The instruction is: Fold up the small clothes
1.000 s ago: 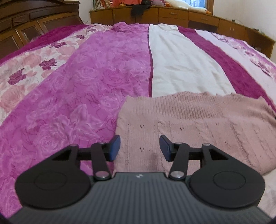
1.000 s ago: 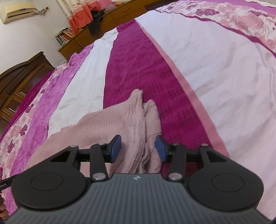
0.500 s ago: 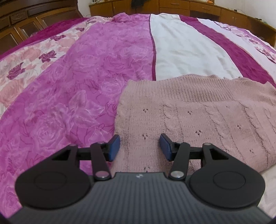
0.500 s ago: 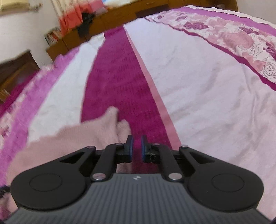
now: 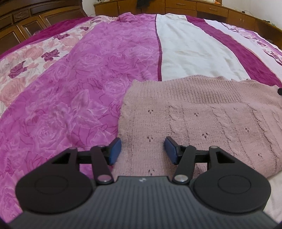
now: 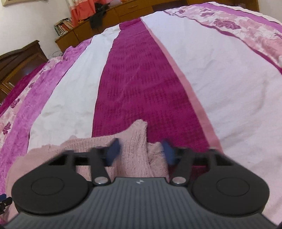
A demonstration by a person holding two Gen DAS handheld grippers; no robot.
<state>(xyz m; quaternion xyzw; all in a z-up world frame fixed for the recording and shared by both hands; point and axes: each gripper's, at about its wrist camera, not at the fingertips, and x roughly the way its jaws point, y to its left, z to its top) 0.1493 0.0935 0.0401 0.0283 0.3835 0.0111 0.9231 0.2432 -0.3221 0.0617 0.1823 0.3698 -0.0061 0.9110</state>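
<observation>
A dusty-pink knitted sweater (image 5: 202, 114) lies flat on the bed, its left edge running along the purple rose stripe. My left gripper (image 5: 142, 149) hovers low over the sweater's near left part. Its jaws are opening and its blue pads (image 5: 114, 152) stand apart with only flat knit beneath them. In the right wrist view the sweater's right end (image 6: 135, 135) is bunched into a raised fold. My right gripper (image 6: 140, 153) sits at that fold with its jaws opening. Its blurred blue pads (image 6: 112, 153) stand on either side of the fold.
The bedspread (image 5: 190, 49) has purple rose, white and magenta stripes (image 6: 141, 84) running away from me. Dark wooden wardrobes (image 5: 26, 21) stand on the left, and a low wooden cabinet (image 5: 185, 8) runs along the far wall, with books (image 6: 64, 25) on it.
The right gripper's jaws, nearly shut half a second ago, have spread apart around the sweater's bunched end as the hand shifted sideways. The left jaws have widened slightly.
</observation>
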